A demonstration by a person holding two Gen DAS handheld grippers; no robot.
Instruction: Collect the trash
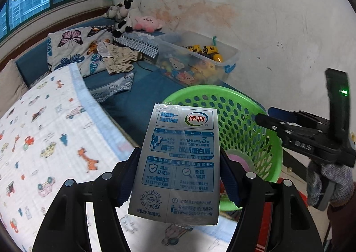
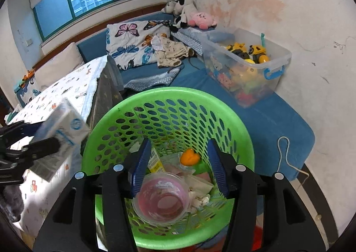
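One silver-and-blue milk carton (image 1: 178, 163) sits upright between my left gripper's (image 1: 180, 176) two blue pads, which press its sides; it is raised beside the one green basket (image 1: 249, 105). Its label shows the Yili logo and "Please Dispose Properly". My right gripper (image 2: 178, 165) hangs over the basket with jaws partly apart, holding nothing. Inside the basket I count one pink-lined plastic cup (image 2: 162, 198), one orange piece (image 2: 189, 157) and crumpled paper (image 2: 200, 196).

Milk carton (image 1: 180, 163) sits between the left gripper (image 1: 180, 176) fingers, left of the basket (image 2: 106, 123). Cup (image 2: 162, 198) lies in the basket; toy bin (image 2: 278, 56) stands behind, on the bed (image 2: 278, 123).
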